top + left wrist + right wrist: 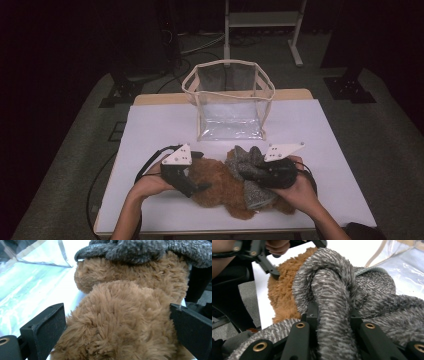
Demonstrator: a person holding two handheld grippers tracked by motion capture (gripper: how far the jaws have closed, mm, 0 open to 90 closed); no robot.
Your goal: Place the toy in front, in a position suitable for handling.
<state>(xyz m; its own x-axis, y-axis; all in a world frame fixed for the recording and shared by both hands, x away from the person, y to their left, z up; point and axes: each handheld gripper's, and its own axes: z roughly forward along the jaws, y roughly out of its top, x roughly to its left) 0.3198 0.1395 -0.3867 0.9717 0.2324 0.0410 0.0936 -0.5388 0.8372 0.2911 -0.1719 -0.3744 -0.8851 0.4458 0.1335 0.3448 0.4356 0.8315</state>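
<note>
Brown fur filled the space between the jaws of your left gripper (117, 322): in its own view the two black jaws stood apart on either side of a thick lump of the brown plush toy (125, 315), close against the fur, and I could not tell whether they were pressing it or only flanking it. From above, that left gripper (197, 187) sat at the left end of the plush toy (217, 182), with your left hand (150, 186) behind it.

Your right gripper (332, 315) was clenched on a fold of the grey knit cloth (332, 290); the jaws pinched a rolled band of it that rose up between them. In the high view the right gripper (247, 170) lay over the grey knit cloth (252, 192), held by your right hand (300, 192).

You had the toy lying on the white table (160, 130), near the front edge, between your two hands. The grey cloth was draped over its right part, touching the brown fur. A clear bag (230, 100) with a cream trim stood upright and open farther back on the table, apart from the toy.
</note>
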